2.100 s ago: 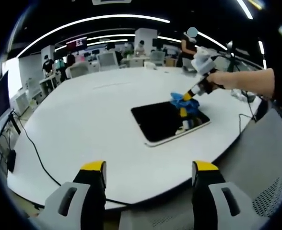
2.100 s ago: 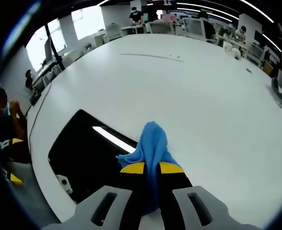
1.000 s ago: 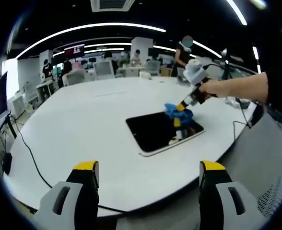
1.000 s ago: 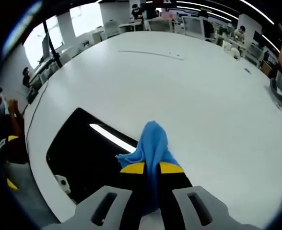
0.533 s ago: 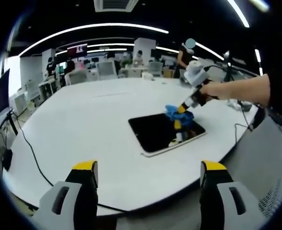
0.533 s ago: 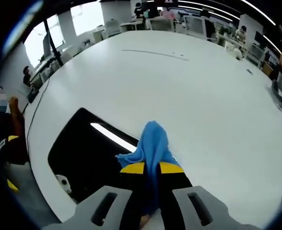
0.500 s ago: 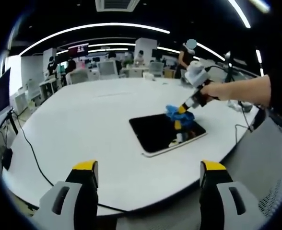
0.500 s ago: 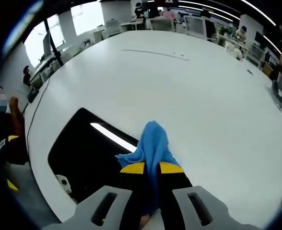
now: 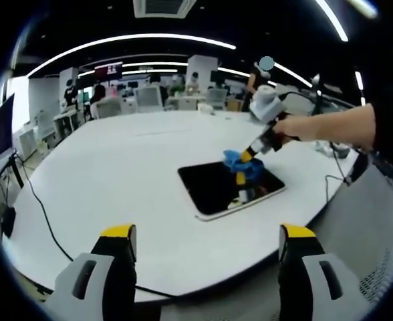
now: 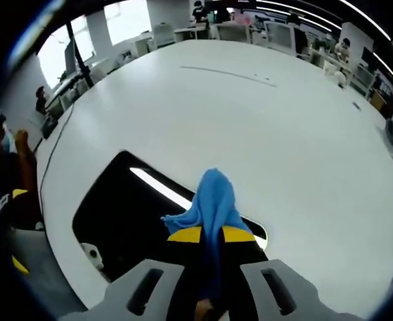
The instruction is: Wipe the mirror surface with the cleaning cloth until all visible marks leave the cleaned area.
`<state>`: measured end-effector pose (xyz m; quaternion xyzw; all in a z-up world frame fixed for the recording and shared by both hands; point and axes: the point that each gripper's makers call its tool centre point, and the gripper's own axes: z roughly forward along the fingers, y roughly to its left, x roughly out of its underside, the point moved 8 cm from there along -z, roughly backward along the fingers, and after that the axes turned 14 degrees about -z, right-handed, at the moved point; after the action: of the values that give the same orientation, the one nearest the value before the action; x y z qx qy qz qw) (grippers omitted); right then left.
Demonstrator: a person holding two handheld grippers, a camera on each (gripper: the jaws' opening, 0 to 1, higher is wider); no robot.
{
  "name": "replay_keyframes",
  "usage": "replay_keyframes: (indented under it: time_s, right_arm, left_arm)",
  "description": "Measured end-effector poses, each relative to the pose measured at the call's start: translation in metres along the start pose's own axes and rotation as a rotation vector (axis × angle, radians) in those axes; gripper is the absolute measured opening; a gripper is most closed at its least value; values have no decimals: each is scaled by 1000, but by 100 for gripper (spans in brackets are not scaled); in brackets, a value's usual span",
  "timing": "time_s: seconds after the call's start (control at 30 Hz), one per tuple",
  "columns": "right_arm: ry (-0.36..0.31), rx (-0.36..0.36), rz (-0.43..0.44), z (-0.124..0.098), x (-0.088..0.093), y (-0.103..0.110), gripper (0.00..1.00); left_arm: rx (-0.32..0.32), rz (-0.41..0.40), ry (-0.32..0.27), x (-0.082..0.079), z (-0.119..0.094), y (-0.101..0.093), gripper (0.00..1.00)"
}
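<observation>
The mirror [image 9: 224, 188], a dark rectangular panel with rounded corners and a pale edge, lies flat on a large white table [image 9: 116, 180], towards the side nearest the person's outstretched arm. In the right gripper view the same mirror [image 10: 126, 221] is seen reflecting a long ceiling light as a bright diagonal streak. The cleaning cloth [image 10: 210, 204], bright blue and bunched, is clamped between the 2 yellow-tipped jaws of the right gripper [image 10: 211, 235], which are drawn tightly together on it. In the left gripper view the right gripper [image 9: 252, 148] is seen held by a hand [image 9: 287, 127], pressing the cloth [image 9: 240, 164] down onto the far corner area of the mirror. Compared with half a second ago, the cloth and gripper have been shifted slightly inward across the glass, away from the far right edge, and more of the mirror's near rim and a bright reflected patch are now exposed beside the jaws in the right gripper view. This is judged to be 1 stroke in a wiping pass, so the cleaning is taken to be under way, not finished. No marks can be made out on the dark glass, so how much remains cannot be told. The left gripper [image 9: 206, 235] is held back from the table edge, its 2 jaws set wide apart with nothing between them.
</observation>
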<state>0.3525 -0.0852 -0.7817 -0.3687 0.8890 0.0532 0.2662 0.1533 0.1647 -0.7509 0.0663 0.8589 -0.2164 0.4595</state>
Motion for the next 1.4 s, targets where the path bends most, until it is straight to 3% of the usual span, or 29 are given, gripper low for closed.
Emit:
replay_keyframes:
  time_s: [0.8,1.4]
  right_arm:
    - [3,-29,-31,12,-25,24,4]
    - [16,-38,-68,19,-43,42,4]
  left_arm:
    - [15,7,-1,0,0,-2,90]
    - [23,19,-43,-3,-1,-2,89]
